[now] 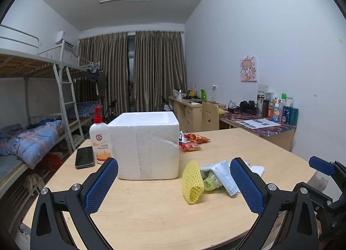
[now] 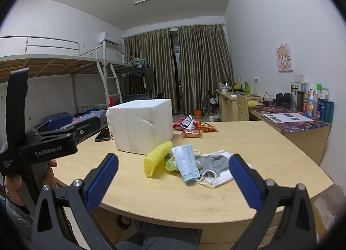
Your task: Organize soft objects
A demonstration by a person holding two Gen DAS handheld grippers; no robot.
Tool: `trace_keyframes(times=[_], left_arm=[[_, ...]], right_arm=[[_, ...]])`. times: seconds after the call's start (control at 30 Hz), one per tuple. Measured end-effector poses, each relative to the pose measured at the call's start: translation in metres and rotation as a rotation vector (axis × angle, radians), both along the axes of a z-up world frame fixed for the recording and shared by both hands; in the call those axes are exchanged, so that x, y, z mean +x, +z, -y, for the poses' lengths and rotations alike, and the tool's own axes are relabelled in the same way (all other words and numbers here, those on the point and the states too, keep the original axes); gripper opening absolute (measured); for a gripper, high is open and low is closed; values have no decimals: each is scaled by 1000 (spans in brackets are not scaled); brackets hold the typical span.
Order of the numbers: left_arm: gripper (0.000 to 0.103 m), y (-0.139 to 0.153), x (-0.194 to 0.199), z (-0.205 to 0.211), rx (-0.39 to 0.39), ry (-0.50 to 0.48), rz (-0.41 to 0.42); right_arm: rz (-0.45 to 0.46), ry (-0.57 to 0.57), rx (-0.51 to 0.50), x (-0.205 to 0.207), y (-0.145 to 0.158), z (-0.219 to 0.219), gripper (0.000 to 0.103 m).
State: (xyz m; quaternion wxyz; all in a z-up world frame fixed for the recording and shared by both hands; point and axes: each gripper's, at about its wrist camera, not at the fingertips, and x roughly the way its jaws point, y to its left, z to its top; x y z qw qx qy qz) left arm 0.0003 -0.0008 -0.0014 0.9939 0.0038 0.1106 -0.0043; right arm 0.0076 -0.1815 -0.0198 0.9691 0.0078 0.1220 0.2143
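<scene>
Two grippers are held above a pale wooden table (image 2: 259, 141), each with its blue-padded jaws spread wide and nothing between them. Left gripper (image 1: 174, 185): a white foam box (image 1: 147, 144) is seen just ahead of the left jaw, with a pump bottle (image 1: 100, 139) and a dark phone (image 1: 84, 157) beyond that jaw's outer side. A yellow foam fruit net (image 1: 192, 181) lies on the table between the jaws, nearer the right one, touching a green-printed wrapper (image 1: 208, 181) and a folded blue face mask (image 1: 223, 177) that reaches the right jaw's inner edge. Right gripper (image 2: 173, 179): the same pile is framed ahead of the open jaws, the yellow net (image 2: 155, 162) towards the left jaw, the blue mask (image 2: 187, 163) near the centre, and a grey sock (image 2: 214, 161) lying over a white mask (image 2: 218, 178) towards the right jaw. Red snack packets (image 2: 192, 129) are seen further ahead, beside the box (image 2: 140, 126). The left gripper's body (image 2: 43, 139) and the hand (image 2: 13, 185) holding it are visible outside the left jaw.
</scene>
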Motion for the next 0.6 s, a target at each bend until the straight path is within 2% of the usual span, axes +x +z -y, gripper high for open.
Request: trace_keyframes(times=[0.6], left_arm=[[103, 0, 0, -2, -1, -1, -5]], right_arm=[[2, -6, -3, -2, 1, 0, 103]])
